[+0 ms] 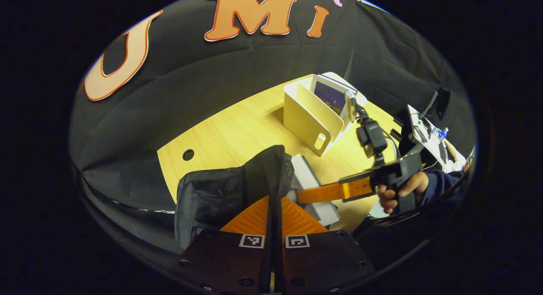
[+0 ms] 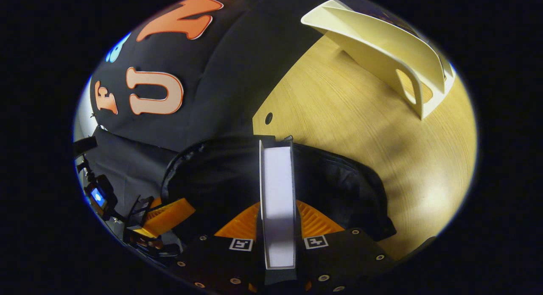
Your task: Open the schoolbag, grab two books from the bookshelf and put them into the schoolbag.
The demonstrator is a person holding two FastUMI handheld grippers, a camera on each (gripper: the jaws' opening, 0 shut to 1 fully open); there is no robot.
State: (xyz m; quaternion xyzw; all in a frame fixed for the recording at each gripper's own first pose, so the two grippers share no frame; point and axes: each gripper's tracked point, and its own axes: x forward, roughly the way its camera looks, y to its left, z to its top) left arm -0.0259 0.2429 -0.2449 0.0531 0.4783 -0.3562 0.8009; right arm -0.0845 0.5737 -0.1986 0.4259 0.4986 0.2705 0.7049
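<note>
Lowering a book (image 2: pixel 278 201) into the schoolbag (image 2: pixel 339 189) while you hold its rim.
Left gripper view: your left gripper (image 1: pixel 273 218) pinches the bag edge between closed fingers; the bookshelf (image 1: pixel 312 117) stands beyond.
Right gripper view: your right gripper (image 2: pixel 278 227) clamps the book, its far end entering the opening; the bag's contents are hidden.

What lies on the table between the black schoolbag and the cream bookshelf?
In the right gripper view, bare wooden table separates the black schoolbag from the cream bookshelf.
</note>
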